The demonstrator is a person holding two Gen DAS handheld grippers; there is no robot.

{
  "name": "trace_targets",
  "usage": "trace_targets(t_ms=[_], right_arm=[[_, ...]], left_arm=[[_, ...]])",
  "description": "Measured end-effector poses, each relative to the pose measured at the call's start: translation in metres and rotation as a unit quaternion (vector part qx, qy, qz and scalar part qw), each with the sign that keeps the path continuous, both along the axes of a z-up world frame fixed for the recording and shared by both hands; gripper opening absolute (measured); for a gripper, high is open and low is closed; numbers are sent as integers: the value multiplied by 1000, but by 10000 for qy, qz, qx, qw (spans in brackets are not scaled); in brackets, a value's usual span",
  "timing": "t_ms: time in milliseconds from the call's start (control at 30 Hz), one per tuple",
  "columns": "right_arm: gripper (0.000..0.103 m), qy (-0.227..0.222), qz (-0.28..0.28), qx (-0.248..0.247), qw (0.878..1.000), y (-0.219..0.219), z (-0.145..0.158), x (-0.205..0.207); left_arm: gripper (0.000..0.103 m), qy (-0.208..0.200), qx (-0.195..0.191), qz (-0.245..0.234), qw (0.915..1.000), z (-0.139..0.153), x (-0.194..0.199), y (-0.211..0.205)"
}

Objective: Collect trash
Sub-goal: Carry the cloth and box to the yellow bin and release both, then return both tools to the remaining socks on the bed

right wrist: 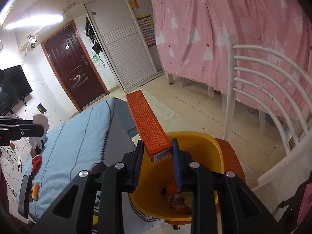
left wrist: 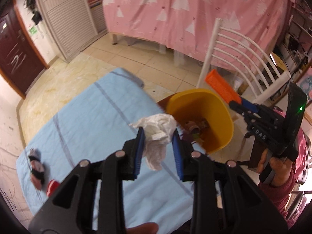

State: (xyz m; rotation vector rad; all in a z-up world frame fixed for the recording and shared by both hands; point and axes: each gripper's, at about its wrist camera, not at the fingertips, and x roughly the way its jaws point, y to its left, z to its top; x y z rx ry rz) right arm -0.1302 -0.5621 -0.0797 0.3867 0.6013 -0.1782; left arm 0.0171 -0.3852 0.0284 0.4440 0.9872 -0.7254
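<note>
Nearest in the left wrist view, the left tongs (left wrist: 159, 136) pinch a crumpled white tissue (left wrist: 157, 130) between their blue pads; it bulges above the tips and hangs down between them. Under them lies the desk (left wrist: 87, 117), covered in a light blue cloth with thin dark lines. At about 8 o'clock from the tissue, near the desk's edge, lie a small dark and pink scrap (left wrist: 37, 165) and a red piece (left wrist: 52, 186); what they are cannot be told. Just past the tissue, at 2 o'clock, stands a yellow bin (left wrist: 218, 117) with bits of trash at its bottom.

In the right wrist view, the right tongs (right wrist: 157, 148) pinch the near end of a long orange carton (right wrist: 145, 120), which slants up and away toward 11 o'clock. The carton's held end hangs over the bin's mouth, the bin resting on the orange seat of a white chair (right wrist: 259, 89).

Farther off at 12 o'clock hangs a pink sheet with white trees (right wrist: 224, 29). At 10 o'clock stands a dark brown door (right wrist: 72, 62), beside a white louvred wardrobe (right wrist: 124, 44).
</note>
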Motion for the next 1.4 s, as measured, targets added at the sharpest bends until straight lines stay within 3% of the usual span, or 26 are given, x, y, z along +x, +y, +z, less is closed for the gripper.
trace_targets(t_ms=[367, 467, 533, 567, 867, 1067, 1167, 1233, 1300, 1400], right_arm=[[23, 241, -101, 308, 9992, -24, -41, 5], [23, 295, -138, 390, 9987, -27, -50, 7], [23, 297, -173, 445, 9984, -28, -53, 6], [23, 293, -184, 463, 9983, -29, -53, 5], [23, 232, -171, 419, 9987, -22, -44, 4], [24, 139, 15, 338, 9993, -12, -29, 9], [25, 44, 187, 233, 9995, 0, -17, 10], [32, -54, 325, 152, 9993, 11, -7, 10], [53, -132, 438, 104, 9989, 21, 1, 13], [74, -286, 692, 33, 9972, 41, 13, 18]], left_arm=[[27, 340, 169, -358, 9986, -40, 1, -86], [38, 443, 114, -383, 9982, -45, 4, -103], [56, 430, 89, -327, 9985, -44, 6, -110], [56, 436, 58, -314, 9985, -44, 7, -112], [57, 397, 121, -281, 9987, -43, 5, -102], [57, 320, 2, -195, 9993, -27, 7, -83], [65, 287, -80, -97, 9995, -15, 9, -69], [68, 184, -168, -12, 9997, -3, 12, -51], [70, 103, -224, 114, 9996, 5, 17, -33], [72, 34, -245, 367, 9990, 16, 26, -2]])
